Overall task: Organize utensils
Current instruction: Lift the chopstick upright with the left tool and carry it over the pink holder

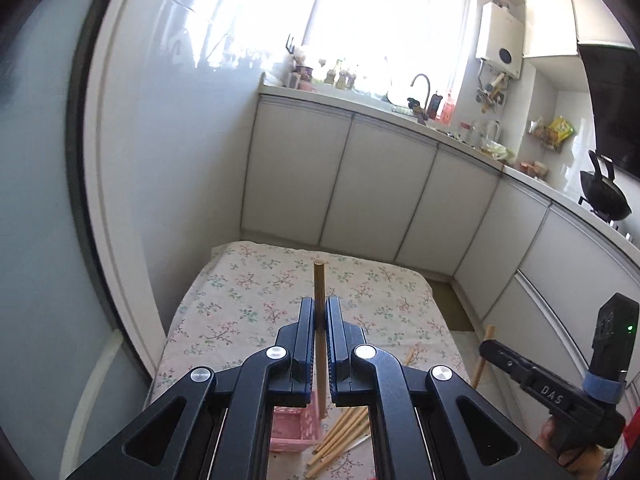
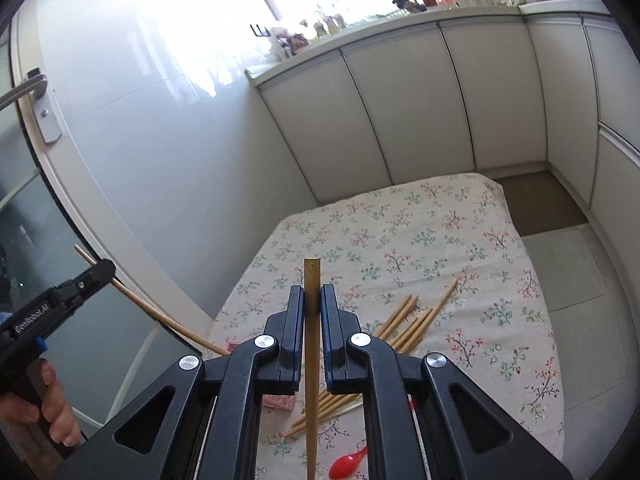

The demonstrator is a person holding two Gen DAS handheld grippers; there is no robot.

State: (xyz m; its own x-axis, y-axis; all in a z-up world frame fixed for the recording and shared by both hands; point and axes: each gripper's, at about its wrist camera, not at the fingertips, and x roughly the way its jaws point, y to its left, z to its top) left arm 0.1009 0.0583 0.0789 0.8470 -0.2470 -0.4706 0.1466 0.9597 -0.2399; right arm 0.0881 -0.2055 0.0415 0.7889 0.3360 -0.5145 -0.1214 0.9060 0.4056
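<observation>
The left gripper is pinched tight on one wooden chopstick. The stick stands up between its two black fingers and pokes out past the tips. The right gripper is pinched tight on another chopstick, a flat-topped one, which also stands up between the fingers.

Under both tongs lies a table with a flowery cloth. A loose pile of chopsticks lies on the cloth, just past the right tongs and a bit to the right. A red spoon lies below that pile, near the bottom edge. A pink basket sits under the left tongs, beside more sticks.

Past the far end of the table is a row of white cupboard doors. On top is a counter with a tap, bottles and small pots. A bright window shines above it. A black wok sits far off to the right. A door handle shows on the left.
</observation>
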